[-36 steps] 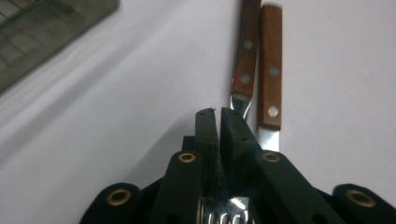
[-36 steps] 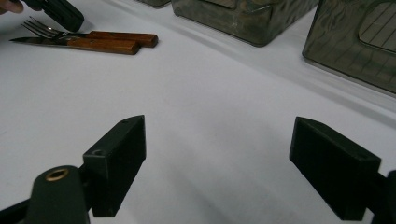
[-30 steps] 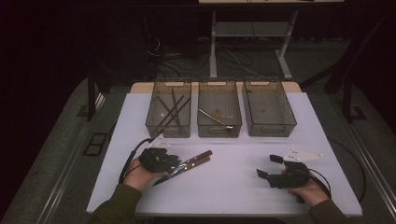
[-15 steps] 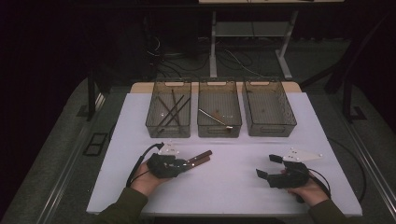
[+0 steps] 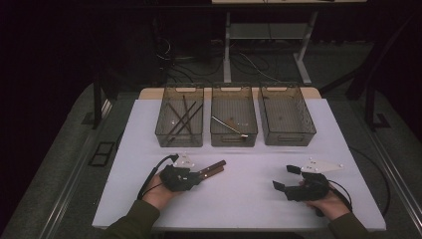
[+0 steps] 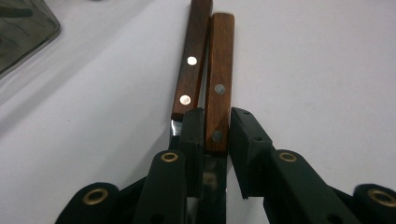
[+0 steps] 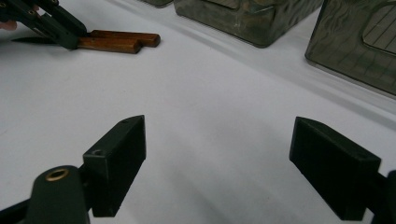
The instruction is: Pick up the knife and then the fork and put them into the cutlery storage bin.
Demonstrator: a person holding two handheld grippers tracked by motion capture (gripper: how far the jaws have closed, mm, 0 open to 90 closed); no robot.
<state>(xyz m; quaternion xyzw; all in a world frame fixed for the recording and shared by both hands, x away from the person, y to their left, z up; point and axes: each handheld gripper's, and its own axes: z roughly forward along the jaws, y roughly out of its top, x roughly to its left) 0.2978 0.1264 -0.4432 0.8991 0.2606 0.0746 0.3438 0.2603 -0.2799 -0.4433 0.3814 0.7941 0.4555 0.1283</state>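
Observation:
Two wooden-handled knives lie side by side on the white table (image 5: 239, 199). My left gripper (image 6: 215, 126) has its jaws on either side of the right-hand knife (image 6: 219, 70), where handle meets blade. The jaws have just been closing and the pads now press on that handle. The other knife (image 6: 191, 60) lies just outside the left jaw. From above, the left gripper (image 5: 199, 175) sits front left with the handles (image 5: 214, 168) pointing right and away. My right gripper (image 5: 284, 178) rests front right, open wide with only bare table between its jaws (image 7: 217, 140).
Three clear bins stand in a row at the back: the left bin (image 5: 179, 143) holds several dark utensils, the middle bin (image 5: 234, 142) a metal utensil, and the right bin (image 5: 291, 141) looks nearly bare. The right gripper view shows the knives (image 7: 116, 42) far left.
The left hand has shifted a little to the right along the knives, and its gripper has turned more level with the table. The right hand has stayed still.

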